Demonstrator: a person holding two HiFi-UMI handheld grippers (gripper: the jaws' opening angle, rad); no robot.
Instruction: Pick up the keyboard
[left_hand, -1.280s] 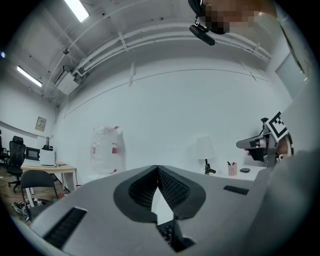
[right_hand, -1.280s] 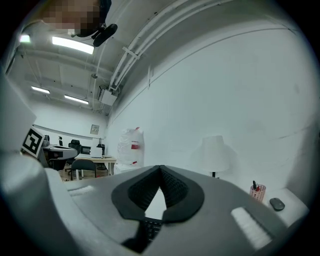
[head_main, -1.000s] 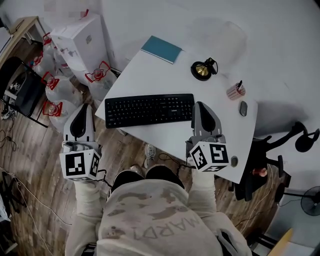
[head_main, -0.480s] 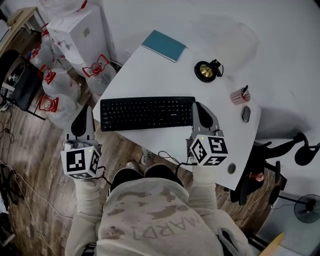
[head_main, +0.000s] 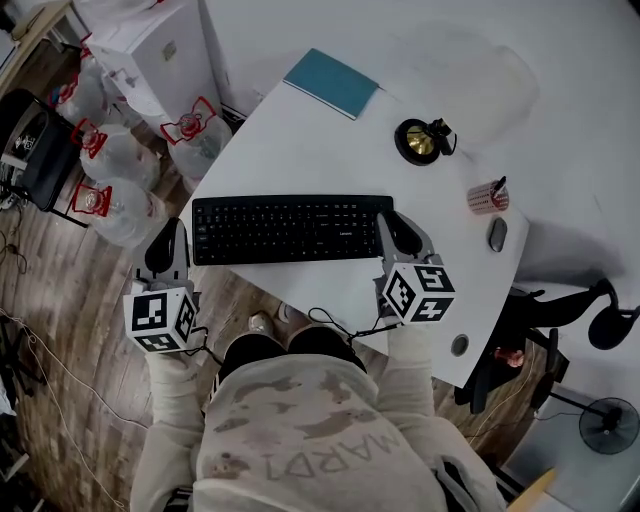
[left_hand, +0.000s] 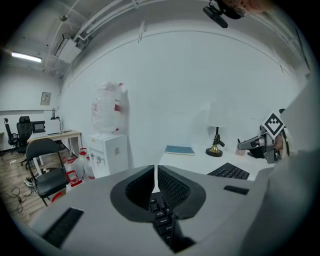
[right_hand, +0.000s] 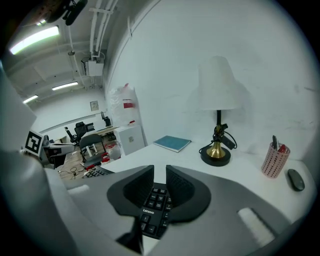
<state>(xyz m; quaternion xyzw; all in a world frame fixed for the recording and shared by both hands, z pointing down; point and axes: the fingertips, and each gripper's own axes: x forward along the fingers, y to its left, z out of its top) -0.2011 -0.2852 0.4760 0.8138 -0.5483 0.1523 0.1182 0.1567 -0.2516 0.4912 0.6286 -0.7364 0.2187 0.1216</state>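
Keyboard (head_main: 290, 228), long axis left-right, lies btwn grippers: right gripper (head_main: 392, 226), jaws just opening w/ nothing clamped, nearer at its right end; left gripper (head_main: 170, 232) clenched, empty.

We saw a white table (head_main: 300, 140) carrying a black keyboard (head_main: 285, 228) near its front edge, a teal notebook (head_main: 332, 83) farther back, and a lamp (head_main: 420, 140), pen cup (head_main: 487, 195) and mouse (head_main: 497, 234) to the right.

Black keyboard (head_main: 290, 228), white counter (head_main: 300, 140). Teal notebook (head_main: 331, 83), brass-and-black lamp base (head_main: 420, 141), pink-patterned pen cup (head_main: 487, 196), dark grey mouse (head_main: 497, 234). Wood-grain brown floor (head_main: 60, 320), red-printed white bags (head_main: 112, 158) upper left.
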